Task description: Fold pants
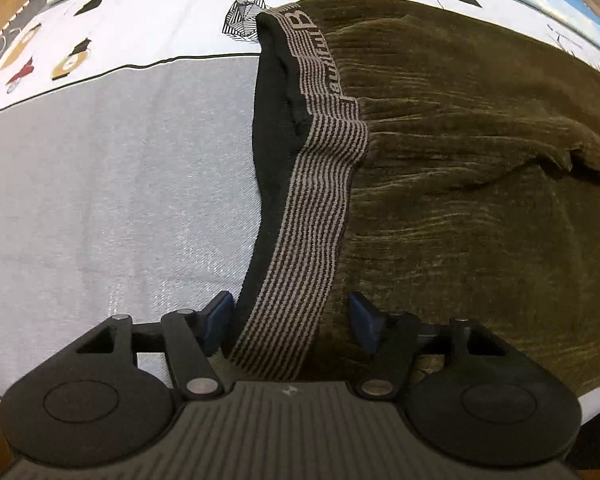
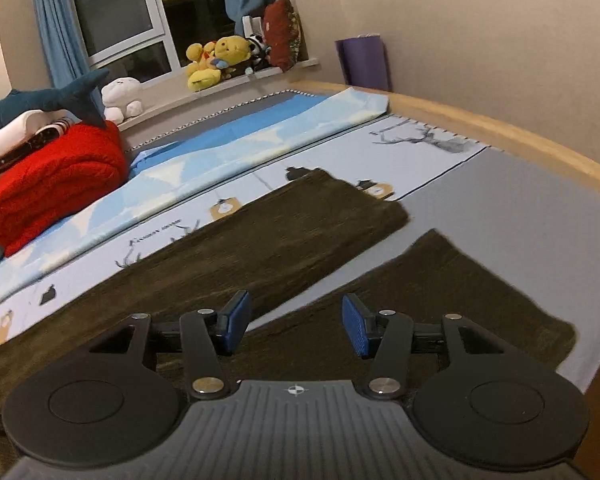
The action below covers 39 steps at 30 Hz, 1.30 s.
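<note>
Dark olive pants [image 1: 460, 152] lie spread on the bed, with a grey-and-black striped waistband [image 1: 300, 264] running down the middle of the left wrist view. My left gripper [image 1: 290, 320] points steeply down over that waistband; its blue pads stand apart on either side of the band without pressing it. In the right wrist view the two legs of the pants [image 2: 268, 248] stretch away side by side across the sheet. My right gripper [image 2: 296, 326] hovers open above the nearer leg [image 2: 440, 292], nothing between its pads.
The bed carries a grey sheet [image 1: 100, 200] with a printed deer [image 1: 244, 4] panel. A red folded blanket [image 2: 56, 188] and a plush shark [image 2: 40, 100] sit at the far left. Soft toys [image 2: 220, 60] line the windowsill. A wooden bed rim [image 2: 520, 136] curves along the right.
</note>
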Motion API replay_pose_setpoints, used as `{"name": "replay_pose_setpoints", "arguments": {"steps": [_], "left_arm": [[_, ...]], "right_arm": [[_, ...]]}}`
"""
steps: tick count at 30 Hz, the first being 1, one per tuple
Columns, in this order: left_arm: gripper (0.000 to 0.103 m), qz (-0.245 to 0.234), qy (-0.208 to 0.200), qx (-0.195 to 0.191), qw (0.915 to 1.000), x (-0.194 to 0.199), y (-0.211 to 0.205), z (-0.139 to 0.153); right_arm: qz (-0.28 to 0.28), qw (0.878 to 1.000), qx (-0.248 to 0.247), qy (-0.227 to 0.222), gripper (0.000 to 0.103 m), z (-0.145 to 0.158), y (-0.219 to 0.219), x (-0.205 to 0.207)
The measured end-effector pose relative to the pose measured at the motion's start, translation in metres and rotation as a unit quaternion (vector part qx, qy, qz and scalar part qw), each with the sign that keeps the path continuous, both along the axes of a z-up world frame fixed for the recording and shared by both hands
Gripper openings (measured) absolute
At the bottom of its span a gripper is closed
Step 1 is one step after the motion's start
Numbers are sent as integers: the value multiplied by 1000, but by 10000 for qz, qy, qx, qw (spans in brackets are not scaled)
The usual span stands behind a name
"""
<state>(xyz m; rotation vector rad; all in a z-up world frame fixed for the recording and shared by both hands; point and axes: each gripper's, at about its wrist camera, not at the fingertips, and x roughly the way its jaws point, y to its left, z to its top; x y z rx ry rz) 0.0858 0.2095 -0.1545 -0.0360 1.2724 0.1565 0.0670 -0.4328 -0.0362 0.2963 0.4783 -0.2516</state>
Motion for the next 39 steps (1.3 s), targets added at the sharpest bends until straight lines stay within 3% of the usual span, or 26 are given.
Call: {"name": "replay_pose_setpoints", "arguments": {"steps": [6, 9, 12, 14, 17, 18, 21, 25, 29, 32, 34, 39], "left_arm": [[71, 45, -192, 95, 9998, -5, -3, 7], [69, -214, -743, 278, 9966, -10, -18, 25], [69, -643, -1232, -222, 9901, -15, -36, 40], [69, -992, -1168, -366, 9875, -14, -49, 38], [70, -1164, -191, 1, 9930, -5, -64, 6], [71, -1196, -135, 53, 9927, -5, -67, 1], [71, -901, -234, -45, 9956, 2, -66, 8], [71, -767, -867, -204, 9931, 6, -66, 30], [70, -621, -1184, -214, 9908, 11, -67, 38], [45, -564, -1422, -212, 9880, 11, -66, 43], [15, -525, -1549, -315, 9860, 16, -64, 47], [10, -548, -1772, -299, 9822, 29, -69, 52]], "right_arm": [[588, 9967, -545, 96, 53, -5, 37, 12], [802, 9951, -568, 145, 53, -9, 48, 15], [943, 9939, -548, 187, 53, -12, 54, 16], [1012, 9930, -578, 191, 53, -13, 55, 16], [992, 9932, -576, 212, 53, -13, 53, 18], [972, 9936, -536, 226, 53, -13, 51, 18], [905, 9946, -436, 253, 53, -15, 45, 16], [894, 9949, -379, 259, 53, -16, 40, 14], [877, 9950, -359, 318, 53, -19, 36, 16], [833, 9953, -336, 360, 53, -21, 36, 19], [811, 9956, -293, 370, 53, -21, 36, 21], [890, 9951, -271, 346, 52, -19, 42, 27]]}}
